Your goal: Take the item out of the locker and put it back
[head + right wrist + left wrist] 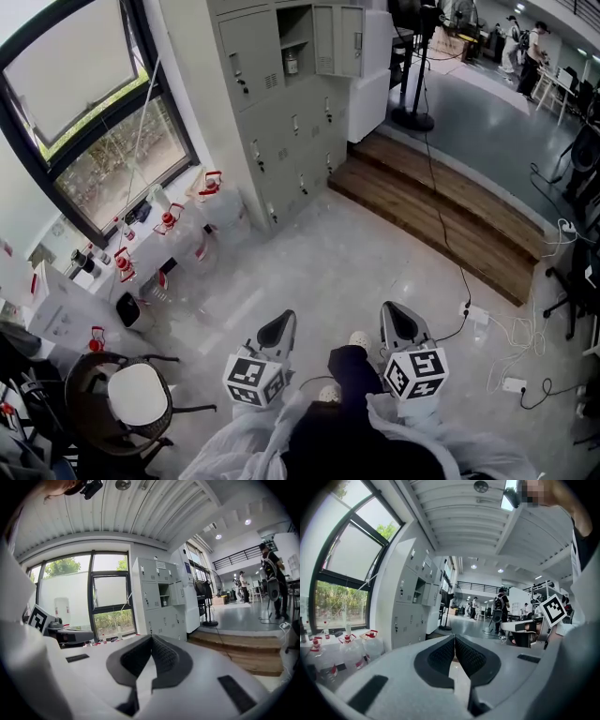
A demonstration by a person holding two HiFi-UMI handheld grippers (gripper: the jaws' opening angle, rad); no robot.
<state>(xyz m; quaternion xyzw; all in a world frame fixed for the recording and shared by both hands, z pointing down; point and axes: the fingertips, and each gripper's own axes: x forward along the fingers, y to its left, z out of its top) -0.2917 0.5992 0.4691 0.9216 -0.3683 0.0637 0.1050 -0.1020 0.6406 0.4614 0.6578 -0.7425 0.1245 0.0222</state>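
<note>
A grey locker bank (281,112) stands several steps ahead against the wall. One upper compartment (295,42) is open, its door (337,39) swung aside, and a small bottle-like item (292,63) sits inside. In the right gripper view the same open compartment (165,595) shows far off. My left gripper (277,330) and right gripper (401,322) are held low in front of me, side by side, far from the lockers. Both are shut with nothing between the jaws, as the left gripper (454,641) and right gripper (151,639) show in their own views.
Large water jugs with red caps (202,202) stand under the window left of the lockers. A wooden step (441,216) runs along the right. A round chair (131,398) sits at my left, with cables and a power strip (478,314) at my right. People stand far back.
</note>
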